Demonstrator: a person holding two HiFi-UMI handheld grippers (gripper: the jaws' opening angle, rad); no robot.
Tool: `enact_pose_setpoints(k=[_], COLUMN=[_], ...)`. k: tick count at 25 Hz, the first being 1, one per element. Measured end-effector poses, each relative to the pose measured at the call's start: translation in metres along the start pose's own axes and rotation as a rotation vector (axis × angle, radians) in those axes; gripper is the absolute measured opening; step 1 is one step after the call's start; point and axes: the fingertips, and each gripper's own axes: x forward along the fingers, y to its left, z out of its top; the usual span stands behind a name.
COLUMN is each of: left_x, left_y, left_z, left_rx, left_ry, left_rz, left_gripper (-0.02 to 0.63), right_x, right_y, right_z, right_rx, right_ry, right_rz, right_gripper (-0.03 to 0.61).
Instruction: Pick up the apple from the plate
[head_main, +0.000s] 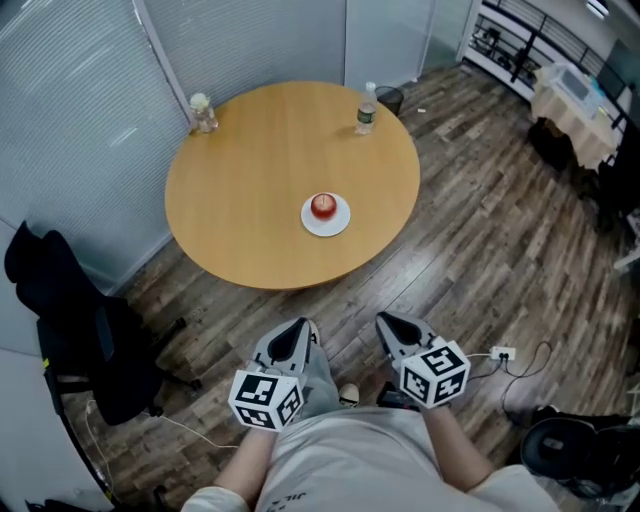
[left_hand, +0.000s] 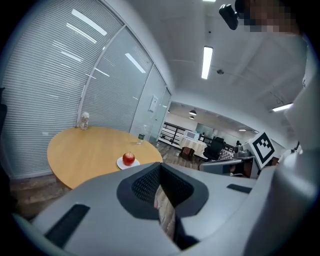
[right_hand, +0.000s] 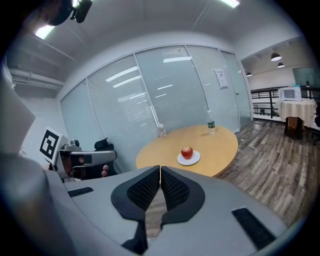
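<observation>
**Head view.** A red apple (head_main: 323, 206) is sitting on a small white plate (head_main: 341, 224), which is resting on the round wooden table (head_main: 250, 180), toward the edge nearer the person. A bottle (head_main: 367, 110) and a glass jar (head_main: 203, 113) are standing at the table's far rim, well apart from each other. The left gripper (head_main: 297, 326) and the right gripper (head_main: 392, 322) are hanging side by side over the plank floor (head_main: 480, 290). Both are pointing toward the table and are well short of it. A black chair (head_main: 75, 330) is standing at the left.

**Left gripper view.** The left gripper (left_hand: 160, 167) is keeping its jaws pressed together with nothing between them. The apple (left_hand: 129, 159) is showing on its plate (left_hand: 121, 163) above and left of the jaw tips, far off on the table (left_hand: 85, 145). The right gripper (left_hand: 262, 146) is appearing at the right edge.

**Right gripper view.** The right gripper (right_hand: 160, 169) is likewise holding its jaws closed on nothing, the pads meeting along a thin seam. The apple (right_hand: 187, 152) is sitting on the plate (right_hand: 194, 160) beyond the tips and slightly right. The bottle (right_hand: 211, 123) is standing farther back, and the left gripper (right_hand: 80, 159) is showing at the left.
</observation>
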Motion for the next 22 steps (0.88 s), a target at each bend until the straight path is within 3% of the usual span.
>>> enact_pose_setpoints(k=[4, 13, 22], left_x=[0.043, 0.130, 0.169], left_y=[0.037, 0.092, 0.117], left_z=[0.027, 0.092, 0.117], left_rx=[0.001, 0.095, 0.087], left_ry=[-0.005, 0.039, 0.035], left_rz=[-0.027, -0.153, -0.135], left_gripper=[-0.002, -0.002, -0.002], right_x=[0.036, 0.117, 0.158], right_y=[-0.019, -0.069, -0.095], right_z=[0.031, 0.102, 0.128], right_rx=[-0.010, 0.025, 0.015], right_ry=[-0.009, -0.058, -0.033], right_rz=[-0.023, -0.117, -0.118], right_gripper=[0.031, 0.031, 0.031])
